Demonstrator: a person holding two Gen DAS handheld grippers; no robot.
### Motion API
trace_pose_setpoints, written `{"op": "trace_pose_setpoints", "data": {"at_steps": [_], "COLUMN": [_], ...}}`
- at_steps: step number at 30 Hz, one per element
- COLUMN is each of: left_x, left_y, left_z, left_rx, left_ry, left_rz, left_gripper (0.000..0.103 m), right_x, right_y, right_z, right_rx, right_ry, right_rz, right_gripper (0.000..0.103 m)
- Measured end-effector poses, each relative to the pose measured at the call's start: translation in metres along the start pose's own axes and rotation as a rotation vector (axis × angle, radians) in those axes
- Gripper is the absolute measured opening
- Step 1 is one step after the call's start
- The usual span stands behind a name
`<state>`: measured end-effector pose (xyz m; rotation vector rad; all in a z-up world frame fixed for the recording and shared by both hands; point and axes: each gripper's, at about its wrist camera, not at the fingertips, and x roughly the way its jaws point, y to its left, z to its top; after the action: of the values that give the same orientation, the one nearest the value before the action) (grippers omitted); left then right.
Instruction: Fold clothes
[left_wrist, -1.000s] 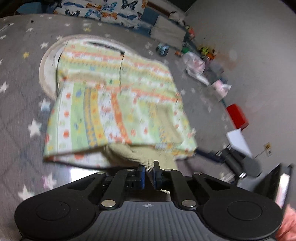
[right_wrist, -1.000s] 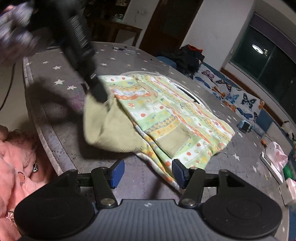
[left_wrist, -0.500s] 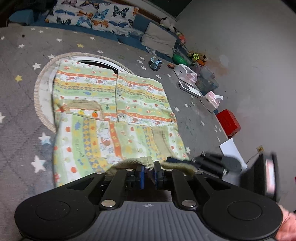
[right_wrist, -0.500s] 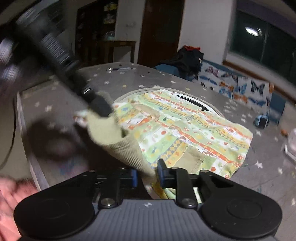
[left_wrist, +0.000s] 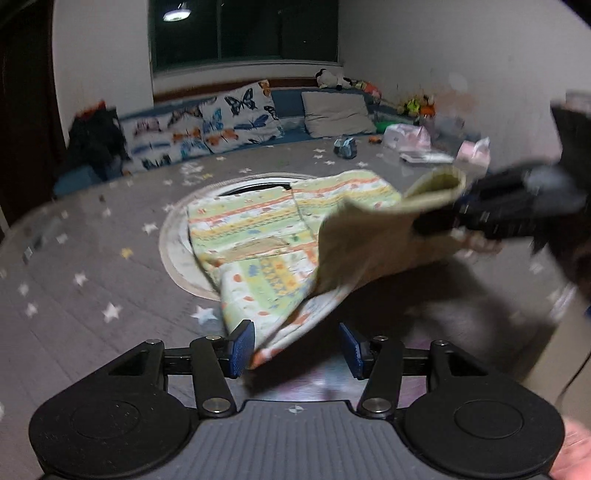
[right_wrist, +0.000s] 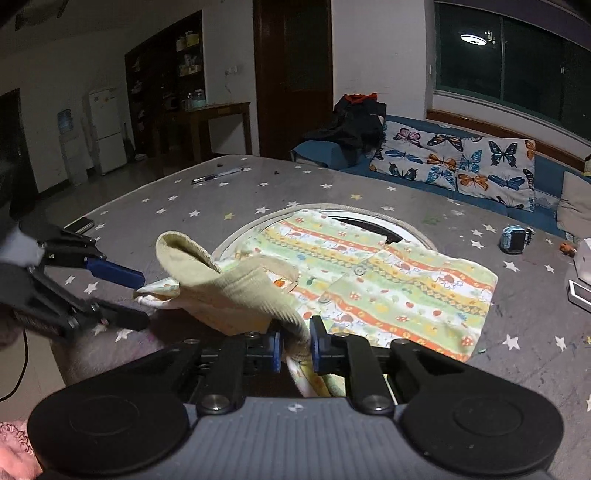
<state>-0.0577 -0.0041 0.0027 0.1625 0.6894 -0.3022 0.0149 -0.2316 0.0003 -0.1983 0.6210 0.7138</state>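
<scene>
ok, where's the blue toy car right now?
The blue toy car sits on the star-patterned mat, right side of the right wrist view, beyond the patterned shirt and in front of the butterfly cushions.

Left gripper (left_wrist: 297, 347): our jaws stand apart.
Patterned shirt (left_wrist: 255, 236): we see one corner lifted by the right gripper (left_wrist: 480, 218).
</scene>
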Motion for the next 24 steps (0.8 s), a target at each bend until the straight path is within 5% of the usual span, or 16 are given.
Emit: {"op": "trace_pose_setpoints", "data": {"at_steps": [6,10,12,24], "left_x": [0.013,0.016,0.014,-0.067], "left_y": [-0.012,-0.013,-0.01,-0.02], "left_z": [-0.008,-0.011,-0.01,-0.016], "left_rx": [0.169,0.241,0.231,0.177], "left_ry": [-0.055,-0.065,-0.071,-0.063], "left_rz": [0.092,0.087,0.068,-0.127], "left_gripper": [0.051,0.013,0.008,0.006], "right_x": [0.0,-0.005,-0.01,-0.087], "right_y": [0.002,0.005,0.008,0.033], "right_z": [-0.001,-0.007,-0.01,-0.035], "right_rx": [0.003,0.009,0.009,0.02], "right_ry": [-0.005,-0.027,-0.042,-0.066], "right_rz": [-0.011,-0.023,-0.026,0.027], "right_gripper": [0.014,0.01,0.009,0.008]}}
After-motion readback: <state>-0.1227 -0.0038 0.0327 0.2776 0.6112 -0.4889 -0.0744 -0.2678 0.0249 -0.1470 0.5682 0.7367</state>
